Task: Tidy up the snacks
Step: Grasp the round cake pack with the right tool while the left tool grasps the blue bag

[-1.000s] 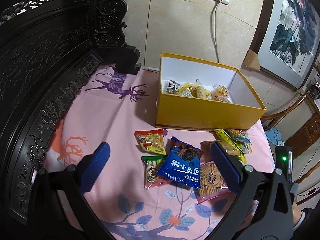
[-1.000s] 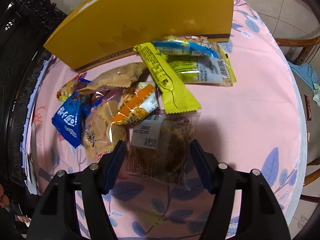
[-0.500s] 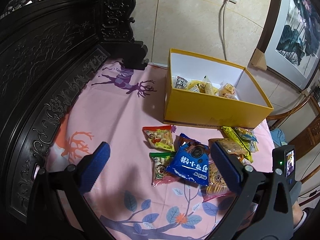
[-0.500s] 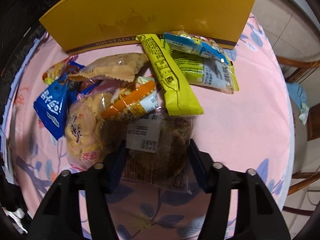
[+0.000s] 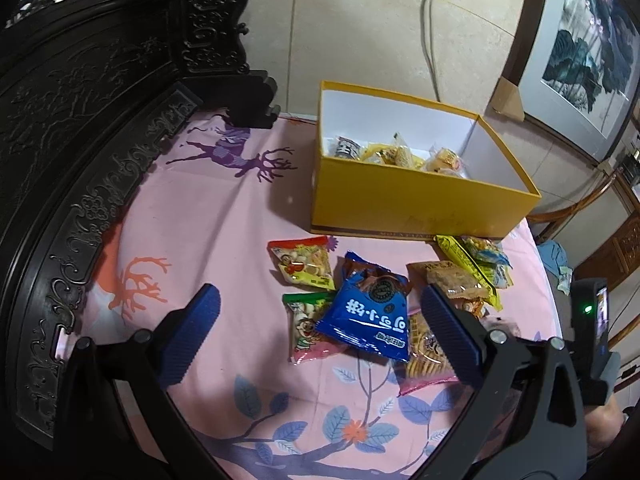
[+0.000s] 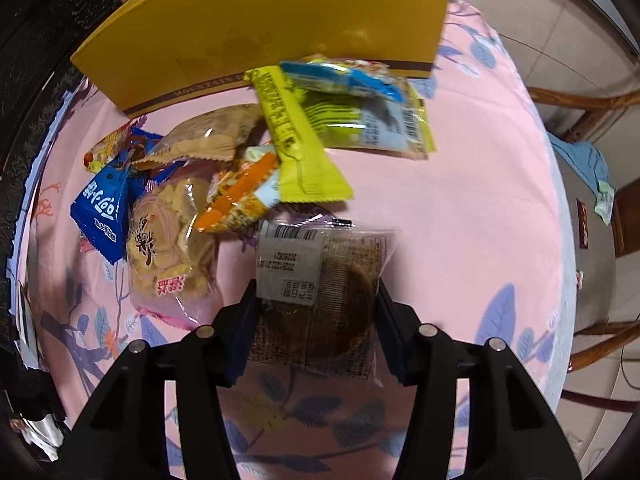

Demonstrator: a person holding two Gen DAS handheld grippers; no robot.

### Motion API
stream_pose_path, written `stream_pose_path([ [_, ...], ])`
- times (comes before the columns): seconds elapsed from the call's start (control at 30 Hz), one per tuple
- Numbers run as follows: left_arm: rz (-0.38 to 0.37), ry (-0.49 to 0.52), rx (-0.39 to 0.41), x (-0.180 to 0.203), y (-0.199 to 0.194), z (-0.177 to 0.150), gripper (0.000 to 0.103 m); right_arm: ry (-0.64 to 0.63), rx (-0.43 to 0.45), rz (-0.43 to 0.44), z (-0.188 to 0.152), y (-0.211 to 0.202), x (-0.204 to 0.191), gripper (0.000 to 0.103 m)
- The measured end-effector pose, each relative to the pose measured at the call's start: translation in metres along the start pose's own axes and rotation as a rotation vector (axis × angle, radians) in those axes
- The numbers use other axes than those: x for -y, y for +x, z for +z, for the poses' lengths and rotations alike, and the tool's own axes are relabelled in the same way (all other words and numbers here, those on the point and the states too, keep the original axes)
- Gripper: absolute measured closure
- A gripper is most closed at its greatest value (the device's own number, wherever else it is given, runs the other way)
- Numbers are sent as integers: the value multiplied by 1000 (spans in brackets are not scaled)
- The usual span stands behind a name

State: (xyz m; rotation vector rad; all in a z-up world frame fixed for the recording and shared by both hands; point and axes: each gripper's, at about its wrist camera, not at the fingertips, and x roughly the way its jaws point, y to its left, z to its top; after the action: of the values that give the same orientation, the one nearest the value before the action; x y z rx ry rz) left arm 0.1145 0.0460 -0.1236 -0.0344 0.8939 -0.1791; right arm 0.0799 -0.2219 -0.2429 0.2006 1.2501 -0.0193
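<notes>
- Right gripper (image 6: pixel 314 312) is clamped on a clear cake packet (image 6: pixel 320 296); both pads press its side edges, packet sits at the near end of the snack pile on the pink tablecloth (image 6: pixel 460 220).
- Left gripper (image 5: pixel 320 336) is wide apart and empty, hanging over the blue packet (image 5: pixel 366 316) and the red and green packets beside it.
- Yellow box (image 5: pixel 416 204) stands just behind the pile, open top, a few snacks already inside at its far end.
- Step in hand, as I read it: lift the cake packet and carry it into the box.
- To do it well: grip looks to be on thin film at the edges, so go straight up and slow; film may slip or crumple.
- Orange packet (image 6: pixel 240 196) and yellow-green bar (image 6: pixel 296 140) lie near the cake packet's far edge; whether they overlap it, cannot tell. Watch for drag.
- Clear the box's front wall before moving across; let go over the bare part of its floor.
- Keep the left gripper out of the carry path.
- Hard to make out: whether the packet is off the cloth yet, cannot tell.
- Print on the packet label is blurred, unreadable.
- Box floor mostly hidden by the front wall in both views.
- Cookie bag (image 6: pixel 168 240) partly covered by the blue and orange packets.
- In the left view the cake packet is hidden behind the left gripper's finger.
</notes>
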Motion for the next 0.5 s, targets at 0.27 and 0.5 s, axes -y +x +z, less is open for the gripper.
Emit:
stream_pose_path([
  [0.27,-49,59,-71,22,33,-11,2,43,60,34,-1,-34,9,48],
  [0.5,-61,101,-177,41,94,-20,2,51,111,60,3,-58,5,48],
])
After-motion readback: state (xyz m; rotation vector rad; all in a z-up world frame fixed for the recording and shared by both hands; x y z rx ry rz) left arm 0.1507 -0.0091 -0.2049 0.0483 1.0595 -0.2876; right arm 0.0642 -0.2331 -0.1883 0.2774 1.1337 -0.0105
